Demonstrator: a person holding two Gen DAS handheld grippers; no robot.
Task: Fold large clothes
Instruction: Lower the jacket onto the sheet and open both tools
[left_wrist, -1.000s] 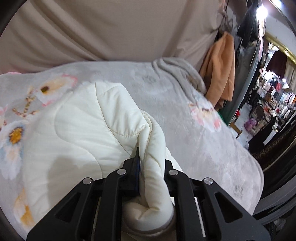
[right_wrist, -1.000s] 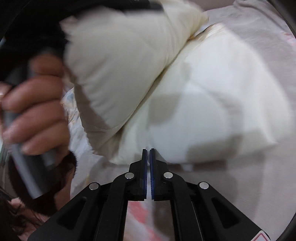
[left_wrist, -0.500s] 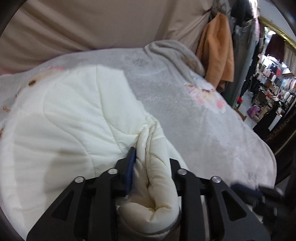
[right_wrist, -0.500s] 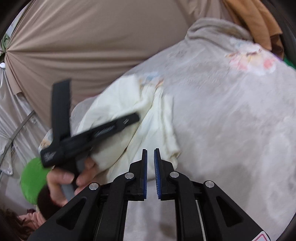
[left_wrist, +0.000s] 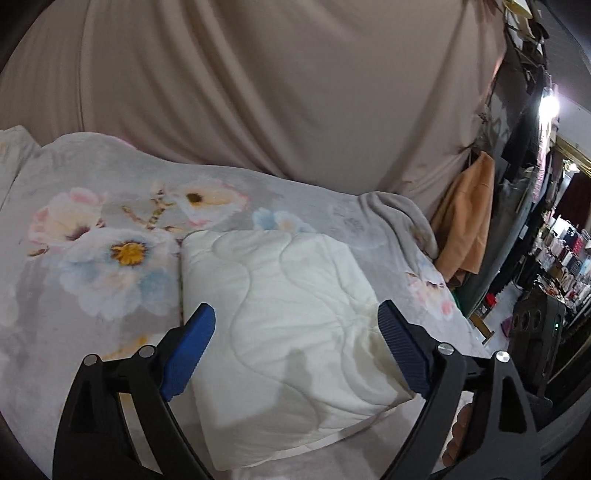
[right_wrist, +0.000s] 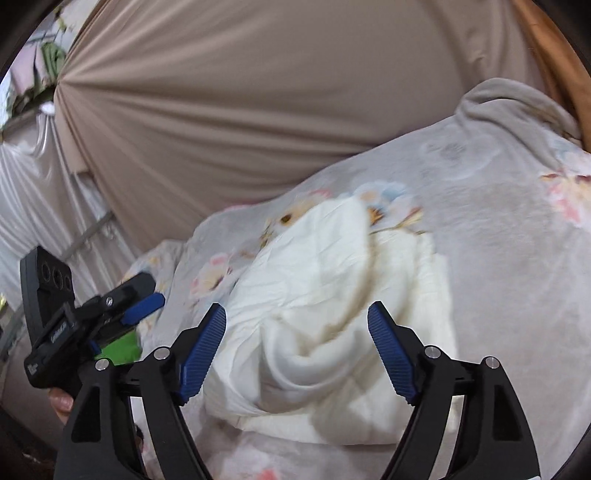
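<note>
Folded cream quilted jacket (left_wrist: 291, 332) lying centre frame on grey floral blanket (left_wrist: 92, 236), beige curtain (left_wrist: 258, 92) behind. Left gripper (left_wrist: 295, 349) released, jaws just opened wide, nothing pinched, jacket beyond the tips. Right gripper (right_wrist: 297, 349) likewise just opened, empty, above rumpled jacket edge. Orange garment (left_wrist: 465, 229) hanging right.

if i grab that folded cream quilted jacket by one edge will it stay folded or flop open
The cream quilted jacket would probably flop open: its layers lie loose and puffy, with nothing holding them. It looks padded and soft, so likely light for its bulk and saggy. On the plush floral blanket it would likely drag rather than slide.
</note>
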